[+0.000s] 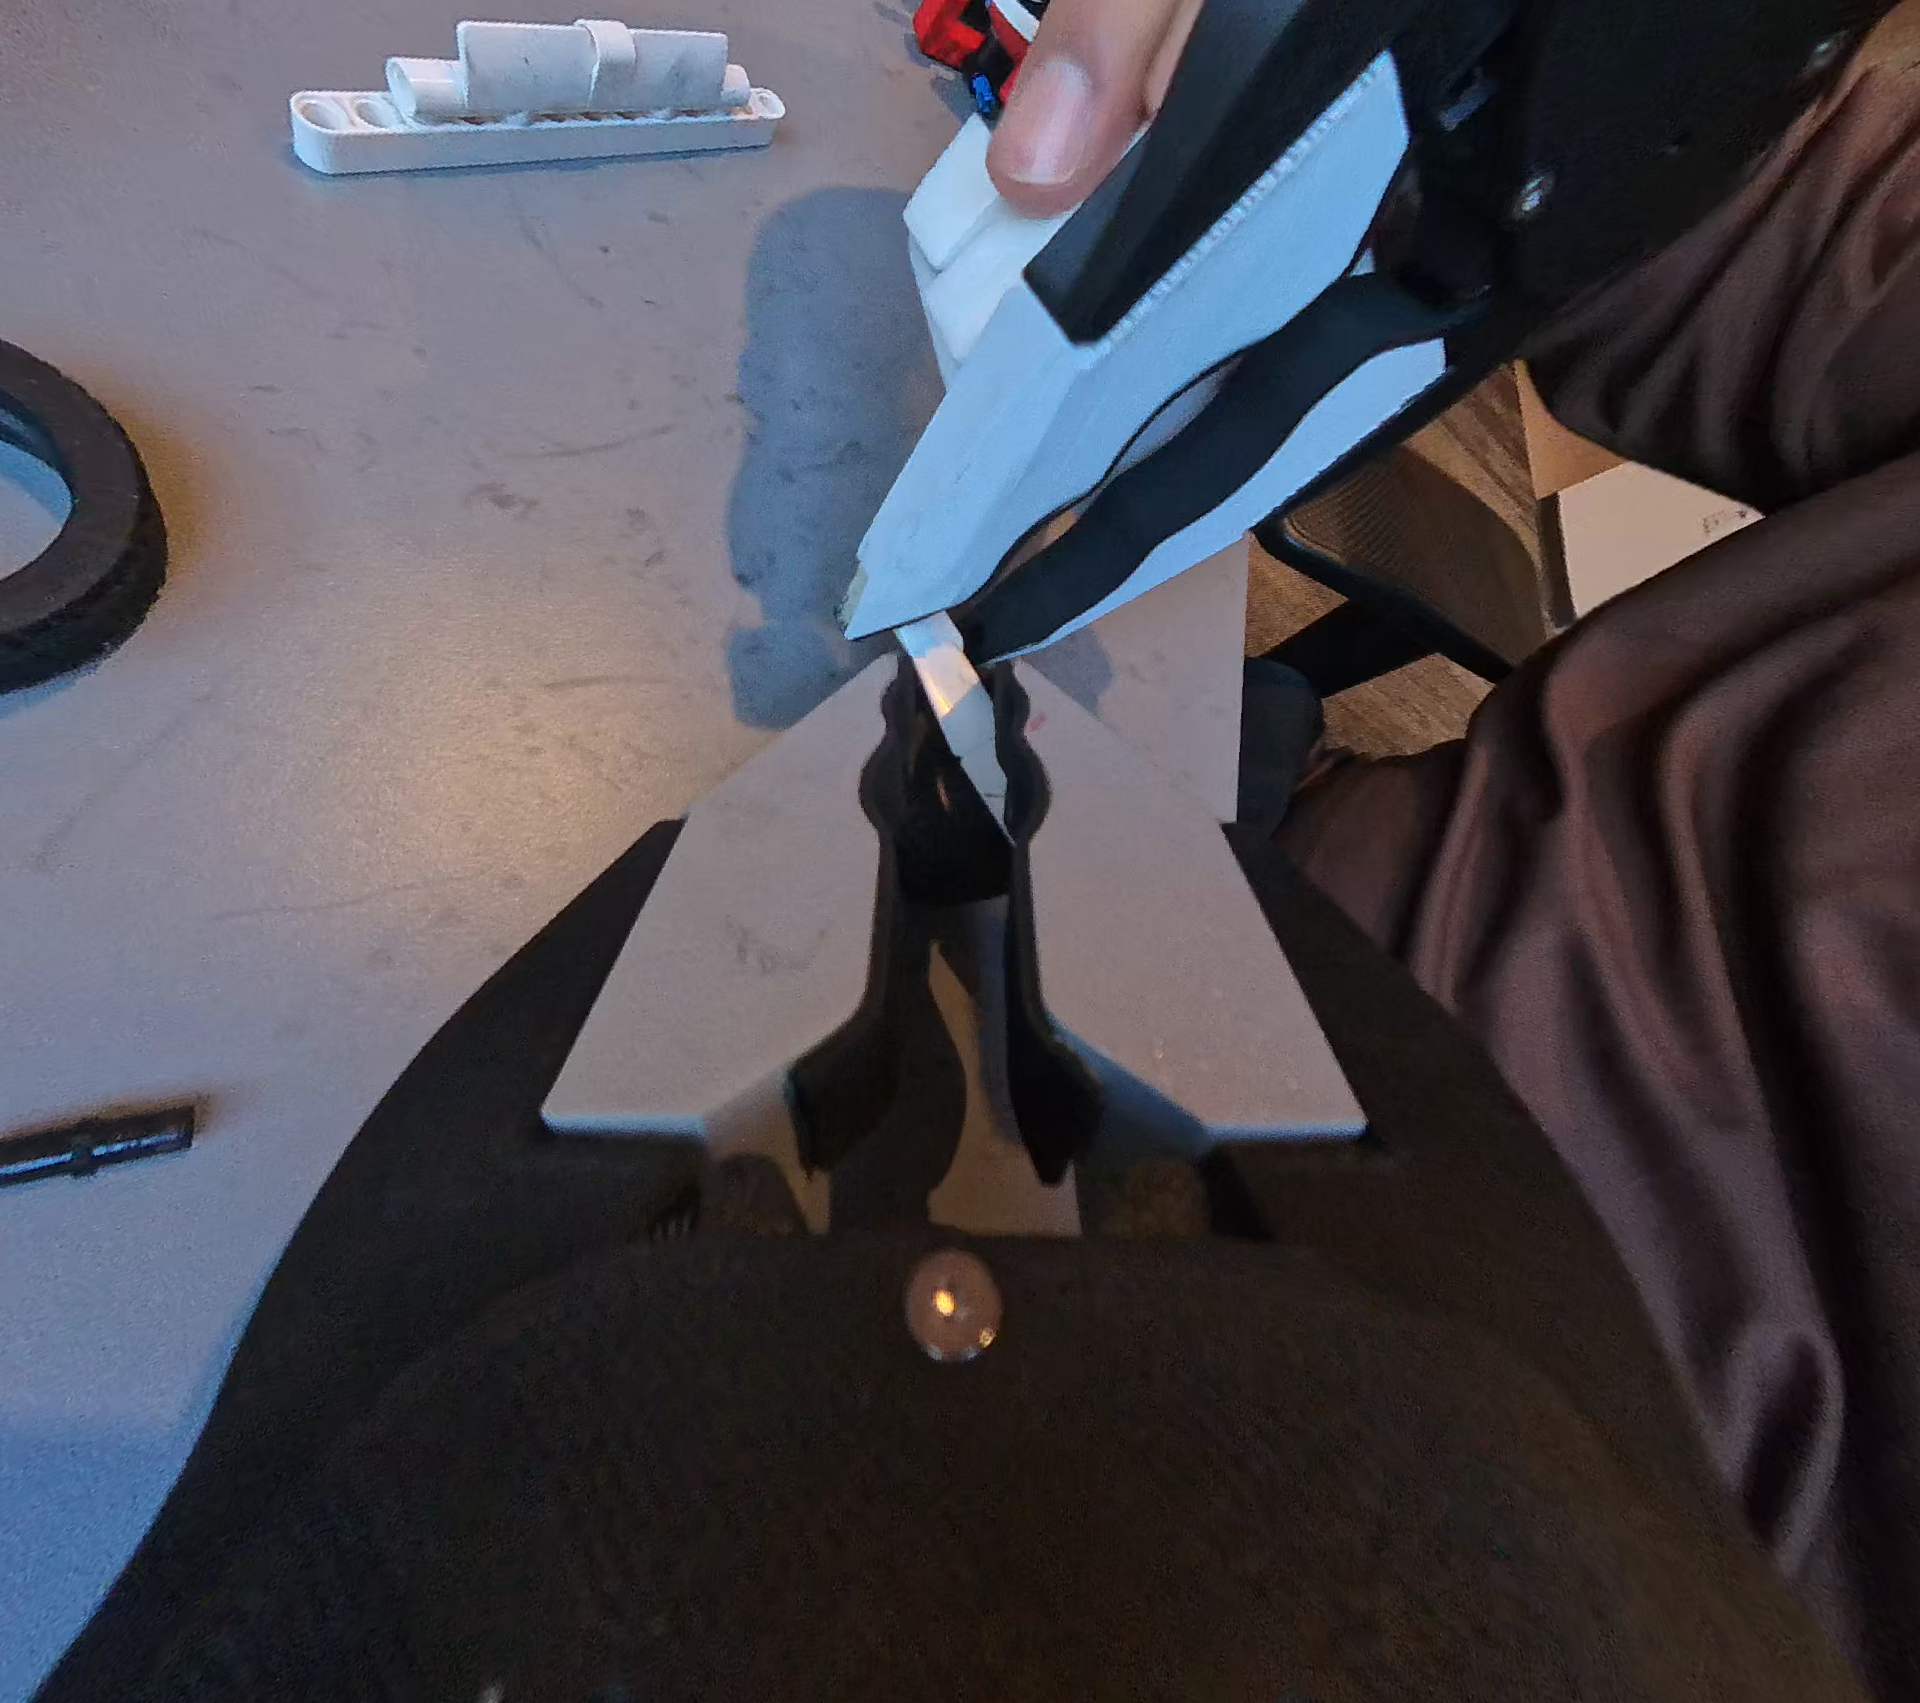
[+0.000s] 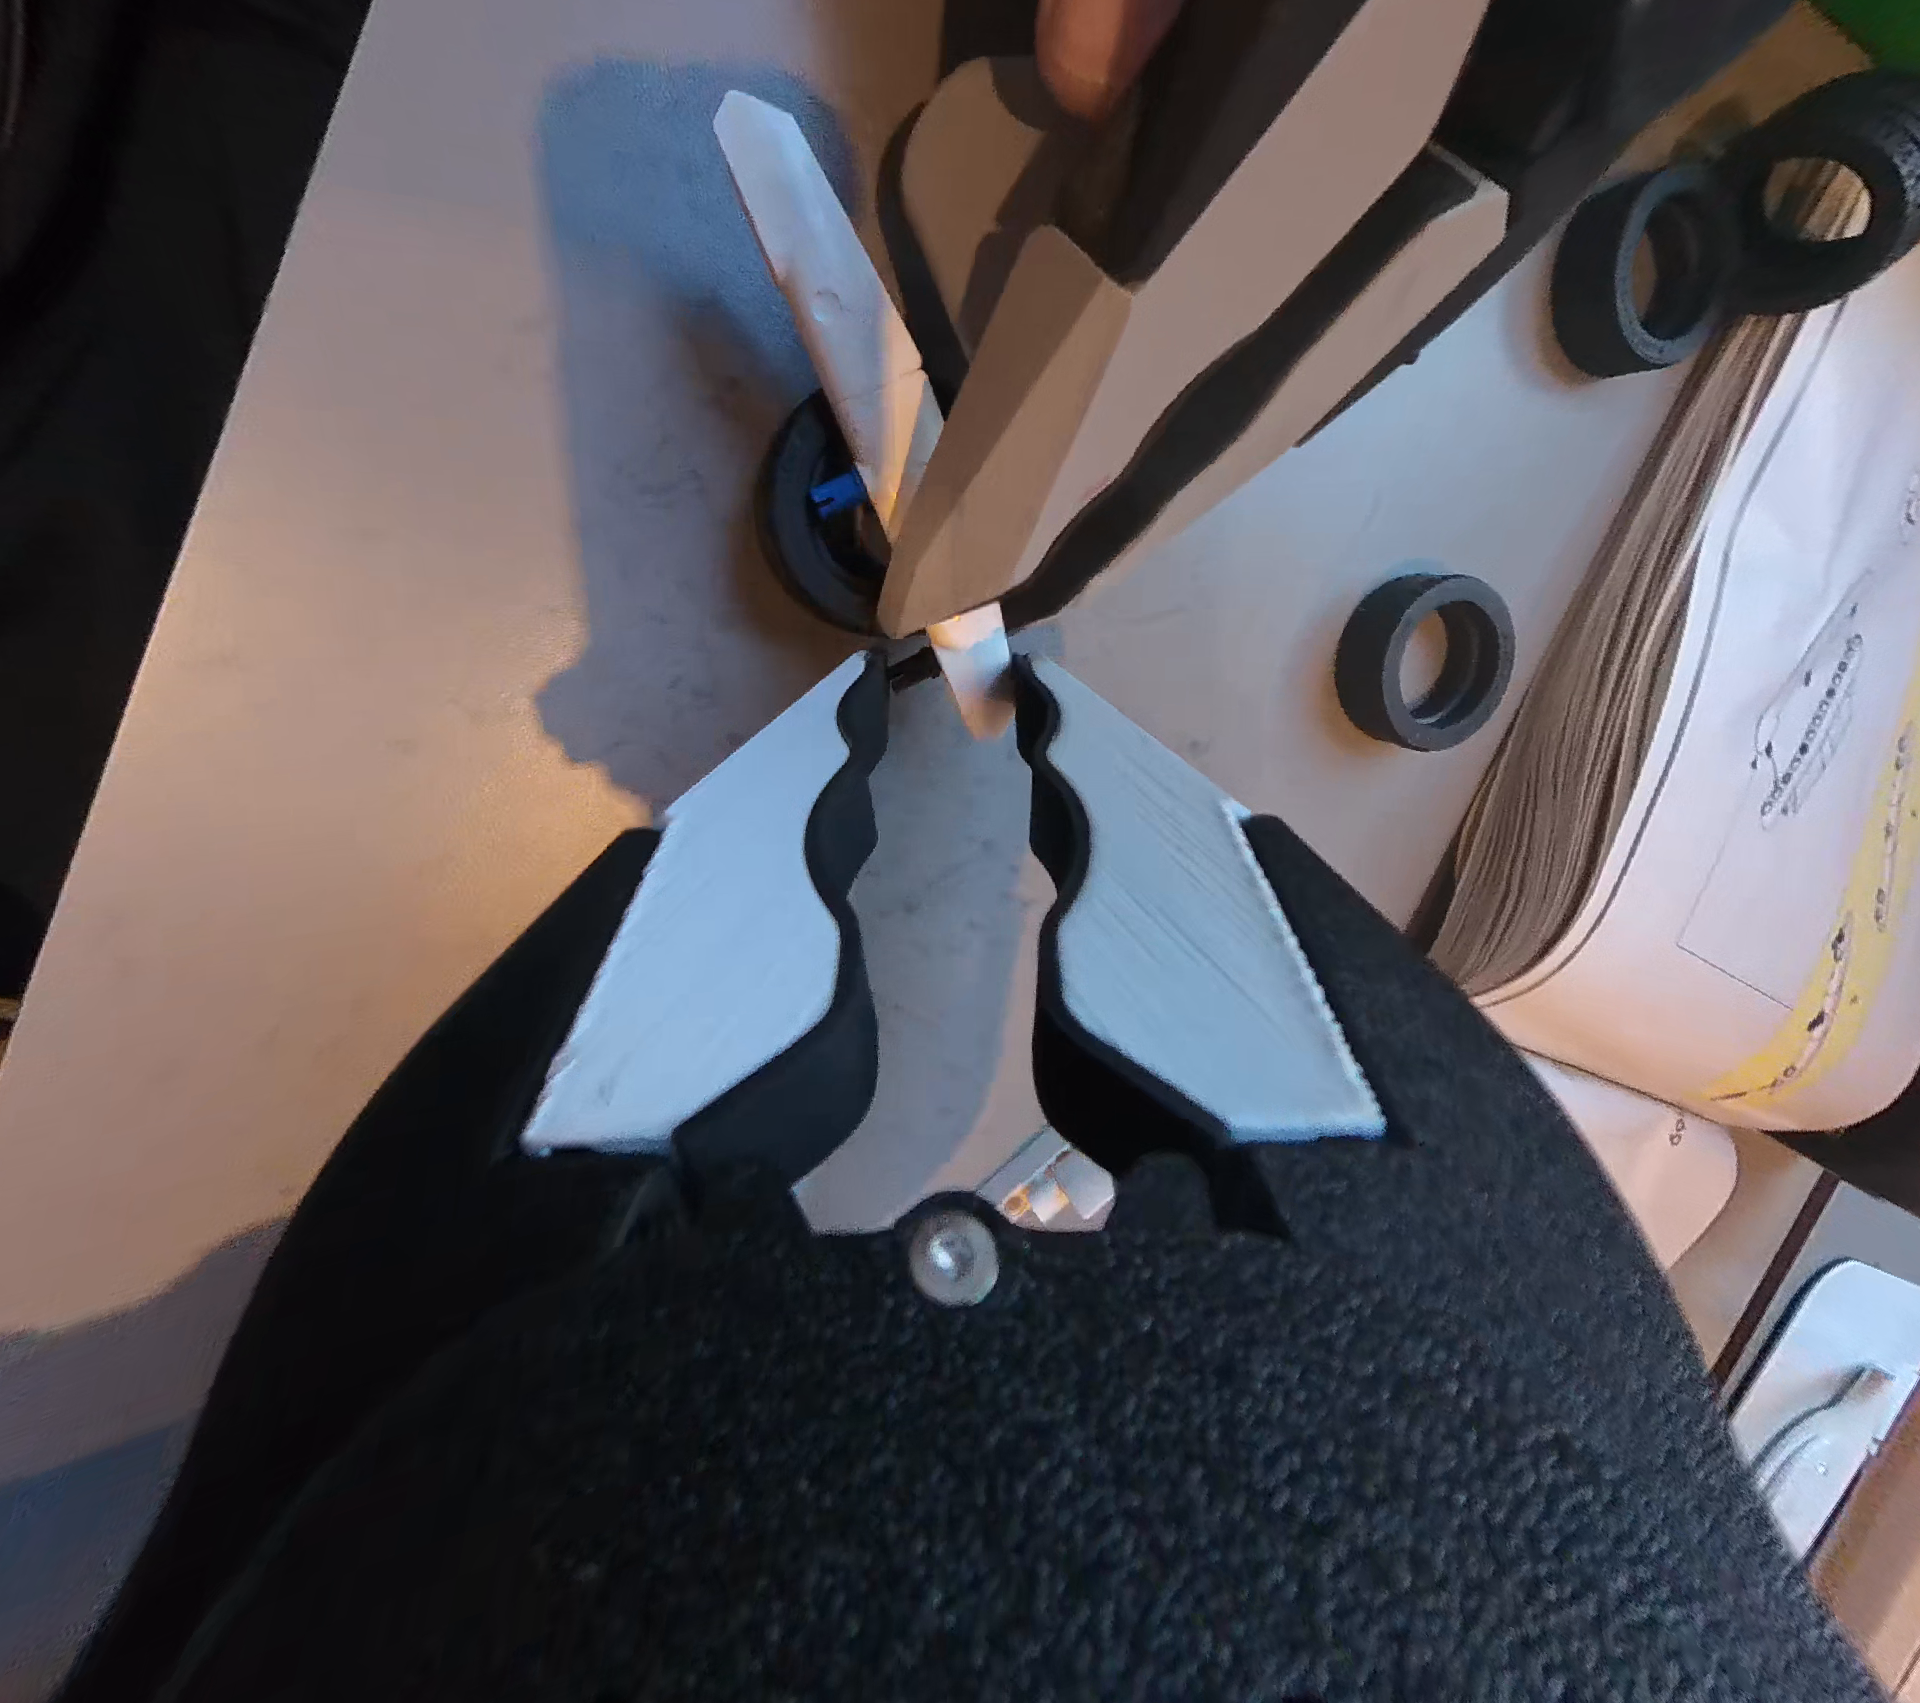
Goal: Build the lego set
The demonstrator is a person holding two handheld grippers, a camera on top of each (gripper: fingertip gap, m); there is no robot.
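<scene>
Grippers (image 1: 951,697) (image 2: 951,666) meet — (tip-to-tip) on white piece (image 1: 961,708).

The pale matt surface (image 1: 416,666) looks scuffed and smudged. The long white plastic beam assembly (image 1: 535,100) is smooth with a slight sheen. Matt black rubber tyres (image 2: 1425,678) look finely grained, the thick paper instruction booklet (image 2: 1662,770) dull, and the brown cloth garment (image 1: 1662,926) satiny.

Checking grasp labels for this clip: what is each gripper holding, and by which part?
The left gripper pinches a long white lego piece near its lower end. The right gripper is open around that end's tip, not clamping.
</scene>
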